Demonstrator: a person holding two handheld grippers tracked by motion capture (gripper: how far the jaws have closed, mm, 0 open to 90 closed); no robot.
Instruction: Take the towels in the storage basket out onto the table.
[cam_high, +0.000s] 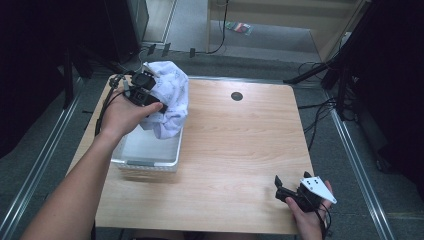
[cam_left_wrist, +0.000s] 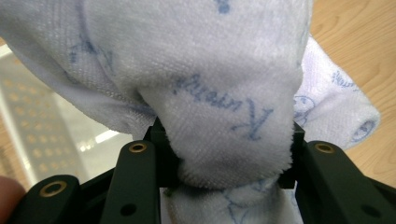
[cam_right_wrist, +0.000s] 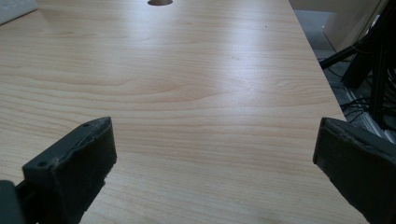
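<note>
A white towel with blue print (cam_high: 171, 97) hangs bunched above the white plastic basket (cam_high: 150, 161) at the table's left. My left gripper (cam_high: 152, 102) is shut on the towel, and in the left gripper view the cloth (cam_left_wrist: 224, 112) bulges between the two black jaws of that gripper (cam_left_wrist: 224, 161). The towel's lower end droops toward the basket's far right corner. My right gripper (cam_high: 281, 186) rests low near the table's front right edge. In the right gripper view it (cam_right_wrist: 215, 154) stands wide open over bare wood, nothing between its jaws.
The wooden table (cam_high: 240, 150) has a round cable hole (cam_high: 236, 96) at the back. The basket's translucent floor (cam_left_wrist: 42, 135) shows under the towel. Dark stands and cables (cam_high: 345, 80) crowd the floor to the right.
</note>
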